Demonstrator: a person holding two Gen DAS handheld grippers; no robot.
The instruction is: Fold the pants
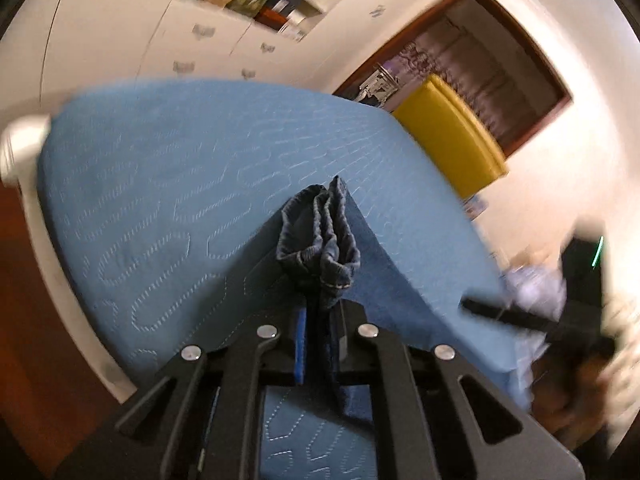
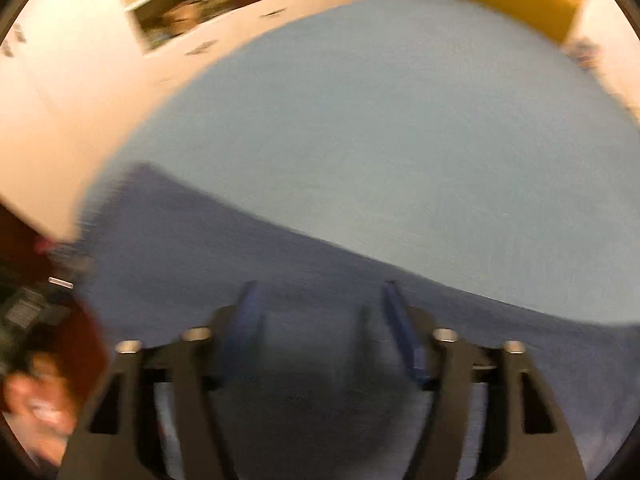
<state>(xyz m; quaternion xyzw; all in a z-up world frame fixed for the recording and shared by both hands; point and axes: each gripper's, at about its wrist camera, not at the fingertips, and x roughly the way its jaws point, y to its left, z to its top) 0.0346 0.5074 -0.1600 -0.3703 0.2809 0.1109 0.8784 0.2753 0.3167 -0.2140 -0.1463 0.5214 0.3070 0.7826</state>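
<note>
while the left gripper (image 1: 320, 320) is pinching the dark blue denim pants (image 1: 320, 236) by a bunched hem, the right gripper (image 2: 320, 320) is hanging wide open and empty above them. keeping that pinch firm and lifting evenly should be helping the fold land square on the light blue quilted mattress (image 1: 160, 168).

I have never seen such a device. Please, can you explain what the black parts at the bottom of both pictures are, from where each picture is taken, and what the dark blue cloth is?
There is no robot: a person holds a two-finger gripper in each hand, each with a camera looking along its fingers. The black parts are those fingers. In the left-hand view, the left gripper is closed on a bunched edge of the dark blue pants, lifted above a light blue quilted bed cover. In the blurred right-hand view, the right gripper is open and holds nothing; more of the pants lies on the cover beneath.
</note>
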